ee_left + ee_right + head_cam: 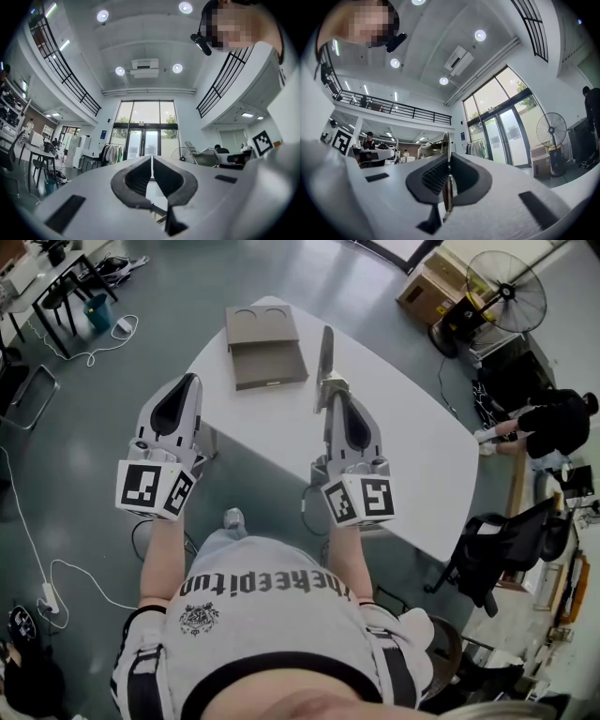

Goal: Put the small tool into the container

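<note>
the right gripper (pixel 335 390) is held above the near part of the white worktop (pixel 403 442), pointing toward its far edge. its fingers (pixel 429 180) are closed on the small tool (pixel 324 354), a thin flat grey strip that sticks out past the fingertips. in the right gripper view the tool (pixel 448 180) is seen edge-on, pinched in the seam between the two dark pads, with its far end showing above them.

the container (pixel 265 348) is a brown box lying open on the worktop near its far left corner. it has a shallow tray part on the near side and a raised flap with two round recesses behind it. the tool's far end is just beside the container's right side in the head view, apart from it. whether it is level with the container or higher, i cannot tell.

the left gripper (pixel 187 381) is off the worktop's left edge, over the grey floor, well apart from the right one. in the left gripper view its fingers (pixel 136 178) are pressed together at the tips with nothing between them.

both grippers' marker cubes sit toward the person, whose bare forearms run back to a grey printed shirt at the bottom of the head view.
</note>
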